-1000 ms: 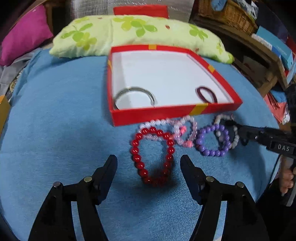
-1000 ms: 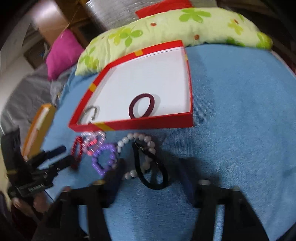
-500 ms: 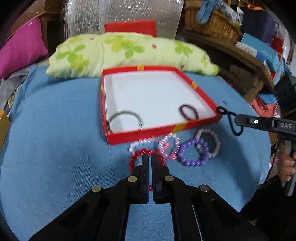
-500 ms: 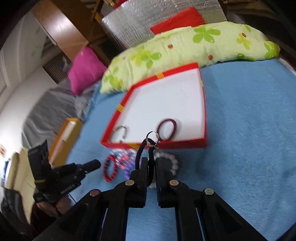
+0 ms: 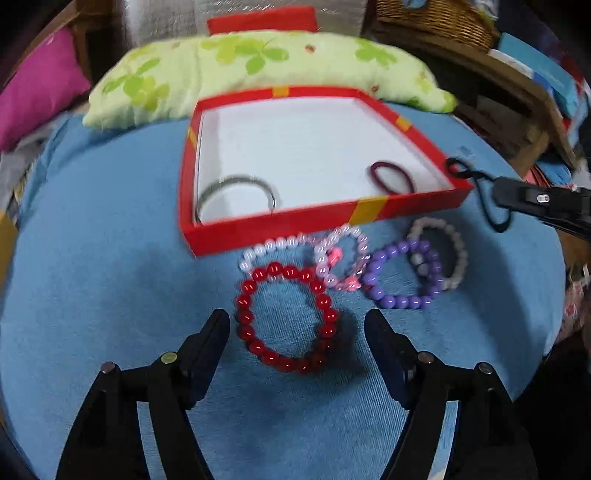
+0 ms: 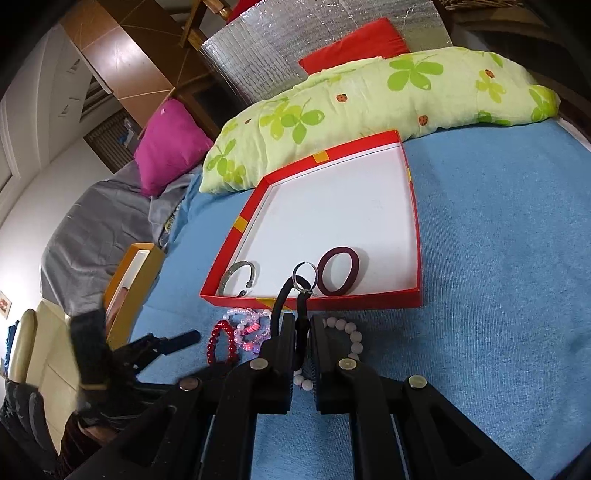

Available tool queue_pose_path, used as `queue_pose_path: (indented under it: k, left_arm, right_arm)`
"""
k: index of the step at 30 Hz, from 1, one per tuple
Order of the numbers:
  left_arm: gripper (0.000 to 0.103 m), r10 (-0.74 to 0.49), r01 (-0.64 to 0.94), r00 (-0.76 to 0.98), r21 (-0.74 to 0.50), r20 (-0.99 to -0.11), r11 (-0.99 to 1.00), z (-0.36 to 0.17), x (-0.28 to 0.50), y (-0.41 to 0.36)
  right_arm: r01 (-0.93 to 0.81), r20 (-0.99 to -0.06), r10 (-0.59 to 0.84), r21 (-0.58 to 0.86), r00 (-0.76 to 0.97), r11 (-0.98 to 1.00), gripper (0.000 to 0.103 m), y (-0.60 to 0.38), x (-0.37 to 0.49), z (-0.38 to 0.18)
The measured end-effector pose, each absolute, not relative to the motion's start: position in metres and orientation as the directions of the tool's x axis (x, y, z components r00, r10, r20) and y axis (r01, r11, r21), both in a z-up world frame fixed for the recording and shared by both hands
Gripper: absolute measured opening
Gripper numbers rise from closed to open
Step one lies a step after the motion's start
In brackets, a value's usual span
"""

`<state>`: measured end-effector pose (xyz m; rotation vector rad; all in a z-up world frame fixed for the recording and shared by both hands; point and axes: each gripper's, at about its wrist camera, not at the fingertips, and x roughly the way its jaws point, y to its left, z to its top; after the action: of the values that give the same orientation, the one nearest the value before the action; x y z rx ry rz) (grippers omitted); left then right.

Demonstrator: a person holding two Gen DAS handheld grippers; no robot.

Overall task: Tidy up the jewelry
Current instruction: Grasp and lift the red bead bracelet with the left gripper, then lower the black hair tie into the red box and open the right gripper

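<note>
A red box [image 5: 280, 227] with a white floor holds a silver bangle [image 5: 236, 190] and a maroon hair tie [image 5: 391, 177]. In front of it lie a red bead bracelet [image 5: 286, 317], a pale pink one [image 5: 273, 247], a pink one [image 5: 343, 258], a purple one [image 5: 402, 273] and a whitish one [image 5: 439, 254]. My left gripper [image 5: 297, 328] is open, its fingers on either side of the red bracelet. My right gripper [image 6: 301, 332] is shut on a black hair tie [image 6: 284, 299] with a small metal ring [image 6: 304, 275], held up near the box's front edge [image 6: 369, 301].
The blue cloth [image 5: 92, 240] covers the surface. A green flowered pillow [image 5: 258, 62] lies behind the box, with a magenta cushion [image 6: 170, 147] to the left. An orange box [image 6: 136, 284] stands off the left edge. A wicker basket [image 5: 436, 18] sits on a wooden shelf at the back right.
My left gripper has opened and come down around the red bracelet. My right gripper has carried the black hair tie up and toward the box's front edge.
</note>
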<state>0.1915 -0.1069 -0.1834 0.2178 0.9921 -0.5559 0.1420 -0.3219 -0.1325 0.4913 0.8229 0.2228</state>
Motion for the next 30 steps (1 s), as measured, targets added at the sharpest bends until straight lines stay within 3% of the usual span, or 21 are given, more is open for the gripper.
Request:
queue_pose_path:
  k: [1,3,5,9,15,18,30]
  left_arm:
    - [0.065,-0.332,0.534,0.449,-0.049,-0.830,0.844,-0.185,0.191,-0.109]
    - [0.018,-0.344,0.540,0.461,-0.049,-0.818,0.840,-0.182,0.193,-0.107]
    - [0.019,-0.374,0.525,0.435,-0.106,-0.819,0.844,-0.178,0.197,-0.099]
    - [0.019,-0.394,0.553,0.461,-0.089,-0.796,0.828,-0.165,0.190,-0.092]
    - [0.019,-0.494,0.584,0.533,-0.124,-0.687,0.803,-0.113,0.178,-0.079]
    - [0.019,-0.477,0.567,0.591,-0.085,-0.650,0.819,-0.096,0.188,-0.087]
    - [0.019,-0.440,0.506,0.528,-0.147,-0.727,0.850,-0.126,0.280,-0.150]
  right_arm:
    - [-0.001,-0.646,0.374,0.501,0.666,0.866,0.008,-0.322,0.142,-0.133]
    - [0.007,-0.650,0.368,0.499,0.665,0.867,0.008,-0.324,0.142,-0.134]
    - [0.015,-0.649,0.364,0.501,0.668,0.865,0.008,-0.326,0.142,-0.134]
    - [0.012,-0.630,0.353,0.498,0.691,0.867,0.008,-0.328,0.144,-0.128]
    - [0.014,-0.581,0.329,0.506,0.744,0.863,0.008,-0.332,0.160,-0.117]
    - [0.028,-0.568,0.302,0.498,0.766,0.866,0.008,-0.334,0.176,-0.114]
    - [0.150,-0.645,0.225,0.473,0.731,0.868,0.008,-0.340,0.260,-0.147]
